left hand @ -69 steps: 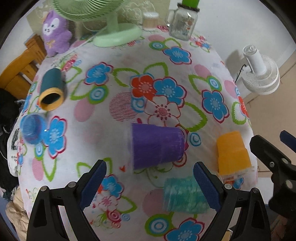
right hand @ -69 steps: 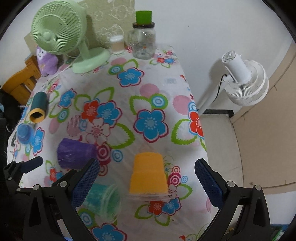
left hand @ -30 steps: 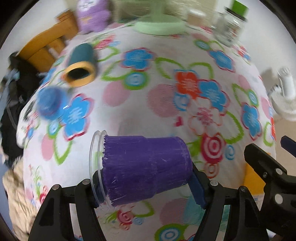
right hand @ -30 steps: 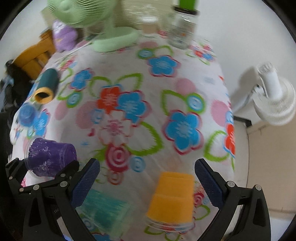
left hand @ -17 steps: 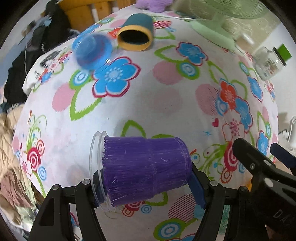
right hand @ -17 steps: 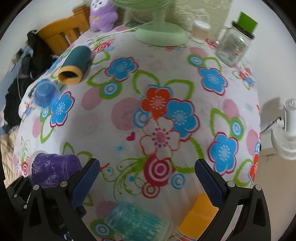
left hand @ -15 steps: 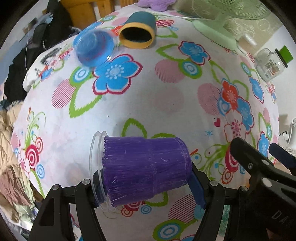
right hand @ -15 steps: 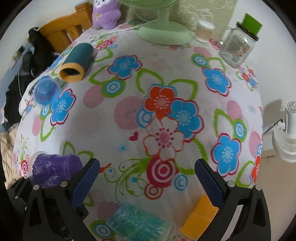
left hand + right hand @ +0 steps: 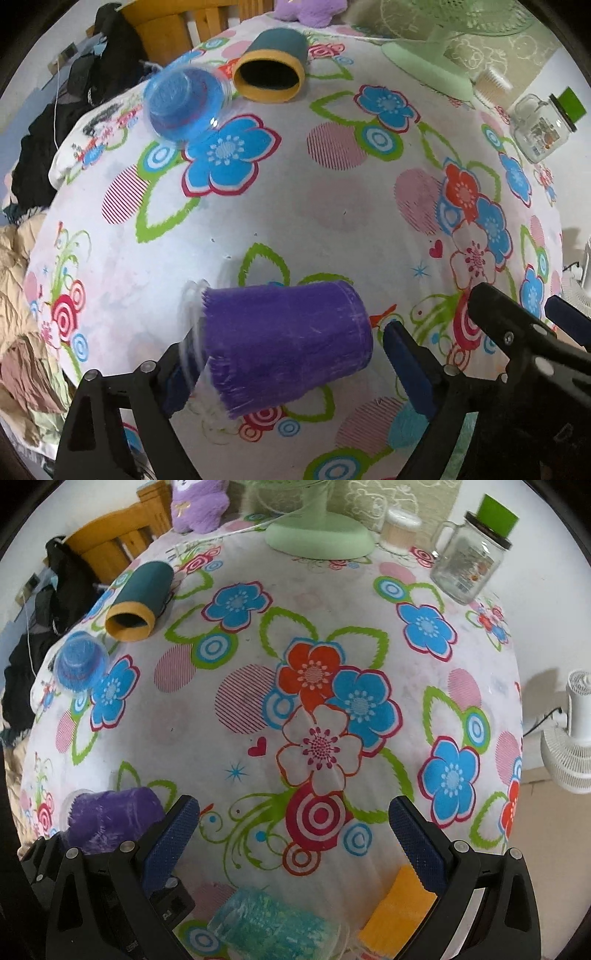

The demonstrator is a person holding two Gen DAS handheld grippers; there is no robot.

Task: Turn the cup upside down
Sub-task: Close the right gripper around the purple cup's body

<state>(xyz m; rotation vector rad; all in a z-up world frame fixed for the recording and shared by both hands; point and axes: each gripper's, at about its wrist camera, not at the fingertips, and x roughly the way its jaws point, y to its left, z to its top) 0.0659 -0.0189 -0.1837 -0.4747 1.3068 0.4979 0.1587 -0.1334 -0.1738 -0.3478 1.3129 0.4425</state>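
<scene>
A purple plastic cup (image 9: 284, 343) lies on its side between the fingers of my left gripper (image 9: 291, 358), rim to the left, slightly tilted and blurred. The jaws stand apart: the right pad (image 9: 406, 365) is clear of the cup's base, so the gripper is open. The cup also shows in the right wrist view (image 9: 110, 819) at lower left. My right gripper (image 9: 291, 834) is open and empty above the flowered tablecloth (image 9: 314, 720).
A blue cup (image 9: 184, 103) and a teal tube with a yellow rim (image 9: 273, 66) lie at the far left. A teal cup (image 9: 273, 926) and an orange cup (image 9: 399, 912) lie near the front. A green fan base (image 9: 317, 535) and glass jar (image 9: 469, 565) stand at the back.
My left gripper has opened and let go of the purple cup, which has tipped and dropped a little. Both views have shifted slightly over the table.
</scene>
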